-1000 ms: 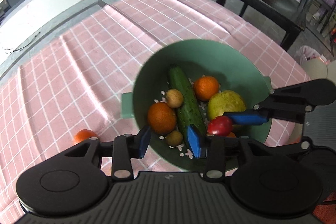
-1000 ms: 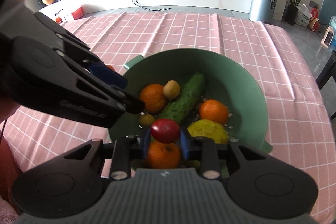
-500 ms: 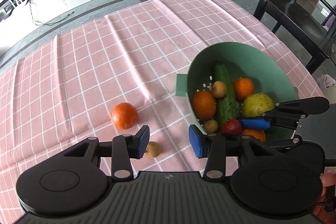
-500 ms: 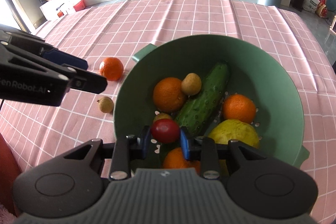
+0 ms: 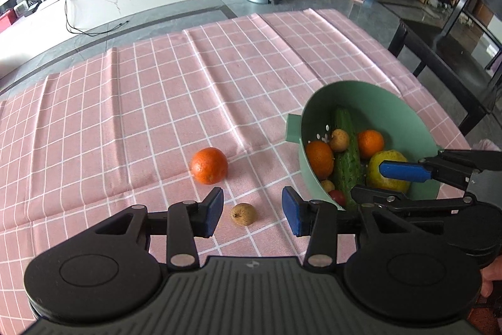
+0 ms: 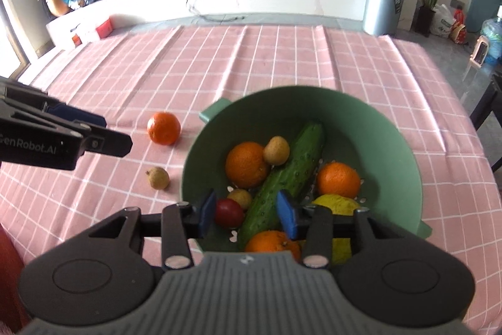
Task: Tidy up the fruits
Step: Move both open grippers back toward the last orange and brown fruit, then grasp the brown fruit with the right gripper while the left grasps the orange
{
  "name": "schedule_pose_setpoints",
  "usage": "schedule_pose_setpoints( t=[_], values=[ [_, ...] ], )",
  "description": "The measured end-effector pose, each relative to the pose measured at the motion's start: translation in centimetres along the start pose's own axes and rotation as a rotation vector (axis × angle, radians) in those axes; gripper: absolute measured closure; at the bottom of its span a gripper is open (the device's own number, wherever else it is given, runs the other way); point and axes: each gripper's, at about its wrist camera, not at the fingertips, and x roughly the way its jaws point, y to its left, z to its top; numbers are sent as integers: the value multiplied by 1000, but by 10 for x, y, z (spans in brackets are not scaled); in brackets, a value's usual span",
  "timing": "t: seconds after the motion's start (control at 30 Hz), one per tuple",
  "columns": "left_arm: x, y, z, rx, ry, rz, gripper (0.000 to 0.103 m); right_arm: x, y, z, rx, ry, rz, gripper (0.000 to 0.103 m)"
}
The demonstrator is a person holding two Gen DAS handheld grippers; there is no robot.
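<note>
Right tool [image 6: 246, 214] jaws, just opening, are releasing the tomato [image 6: 228, 212] into the bowl [image 6: 398, 153]; left tool [image 5: 252, 214] is gaping above the longan [image 5: 243, 213], which risks rolling off the table [image 5: 125, 115]

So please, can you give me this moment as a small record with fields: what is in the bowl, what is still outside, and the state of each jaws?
container: green colander bowl on pink checked cloth
inside: cucumber, oranges, yellow fruit, red fruit, small brown fruits
outside: orange, small brown fruit
left gripper: jaws open, empty, above the small brown fruit
right gripper: jaws just opening, red fruit between them, let go
</note>
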Motion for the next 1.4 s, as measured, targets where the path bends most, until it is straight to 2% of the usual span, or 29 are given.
schedule_pose_setpoints(
  t=[0.17,0.33,0.57,0.83,1.13,1.4],
  values=[
    [-18,12,-10,-19,-64,-5,51,-20,20,-4,32,-82,1,63],
    [-29,22,-22,-14,-101,16,52,-30,57,-11,-15,-143,16,63],
    [-27,37,-38,-12,-87,27,52,-20,98,-21,-92,-154,16,63],
    [-10,56,-45,-48,-49,75,52,18,119,-21,-111,-118,-16,64],
    [13,81,-40,-113,-1,80,52,55,120,-10,-100,-52,-47,63],
    [31,88,-41,-120,36,65,52,78,123,-8,-92,-14,-66,64]
  ],
)
